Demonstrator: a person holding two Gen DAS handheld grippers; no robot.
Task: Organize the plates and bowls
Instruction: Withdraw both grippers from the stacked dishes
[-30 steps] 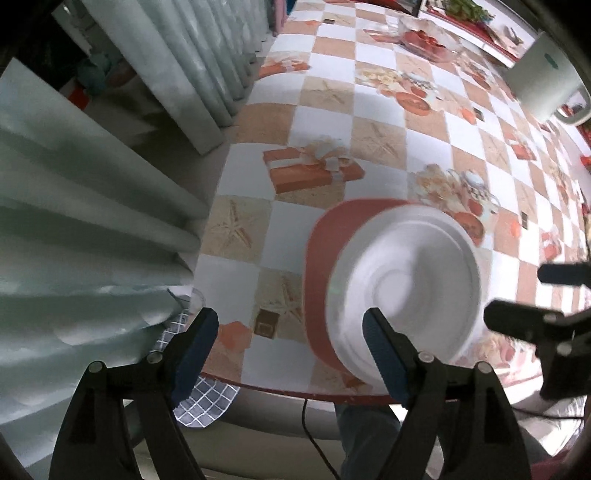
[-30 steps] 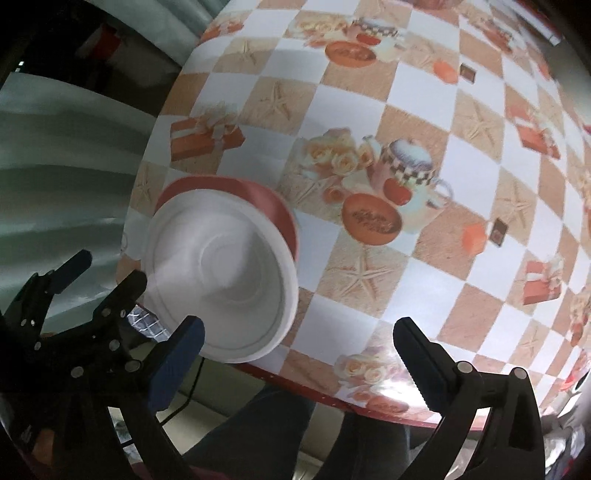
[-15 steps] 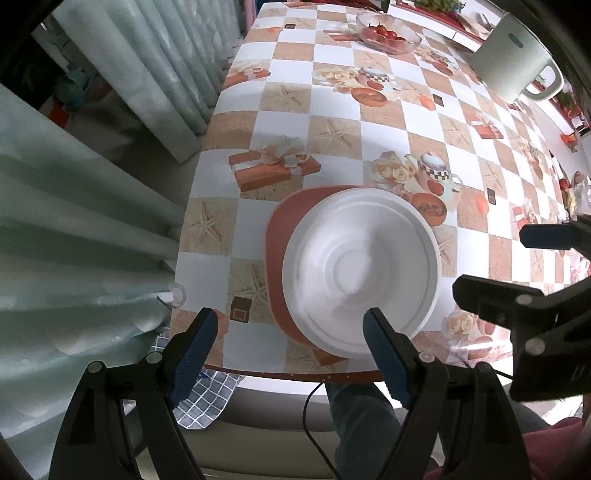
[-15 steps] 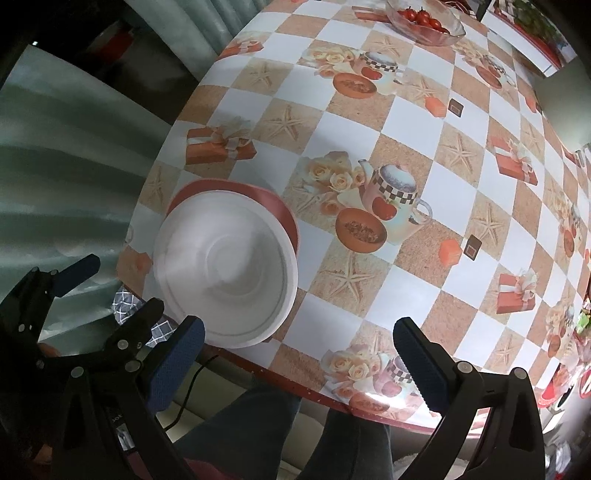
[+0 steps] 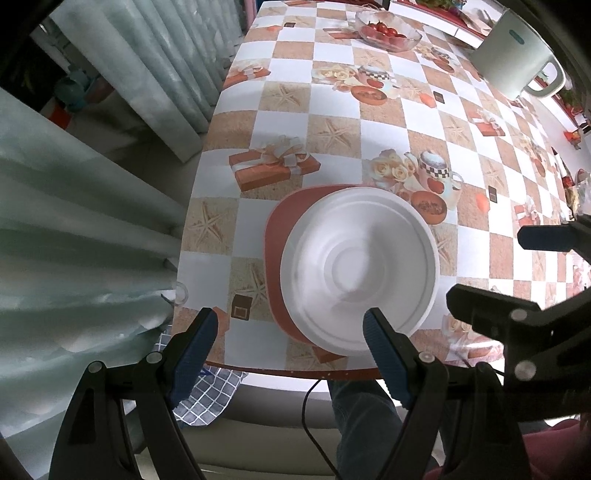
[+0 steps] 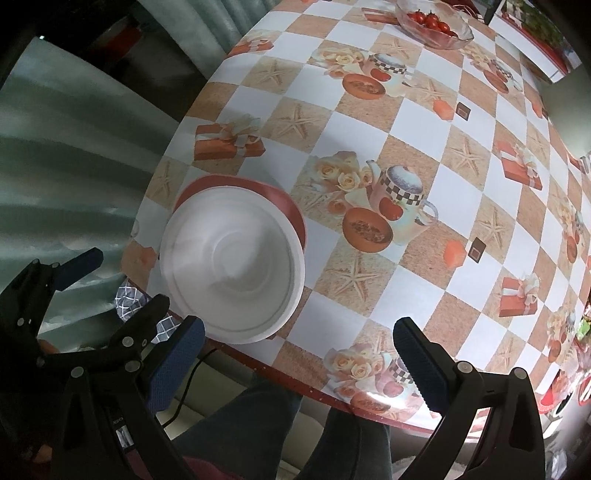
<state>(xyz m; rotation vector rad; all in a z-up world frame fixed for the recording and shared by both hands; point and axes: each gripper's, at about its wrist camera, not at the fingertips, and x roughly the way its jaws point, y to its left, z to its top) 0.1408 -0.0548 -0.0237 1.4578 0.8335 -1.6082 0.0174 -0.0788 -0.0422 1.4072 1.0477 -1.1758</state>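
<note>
Left wrist view: white bowl (image 5: 358,273) on red plate (image 5: 275,240), both grippers (image 5: 290,328) (image 6: 299,341) spread apart.

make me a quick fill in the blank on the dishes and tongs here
1. The white bowl sits on a ____ plate.
2. The glass bowl at the table's far end holds ____.
3. Both the left tongs and the right tongs are ____.

Missing words: red; tomatoes; open
</note>
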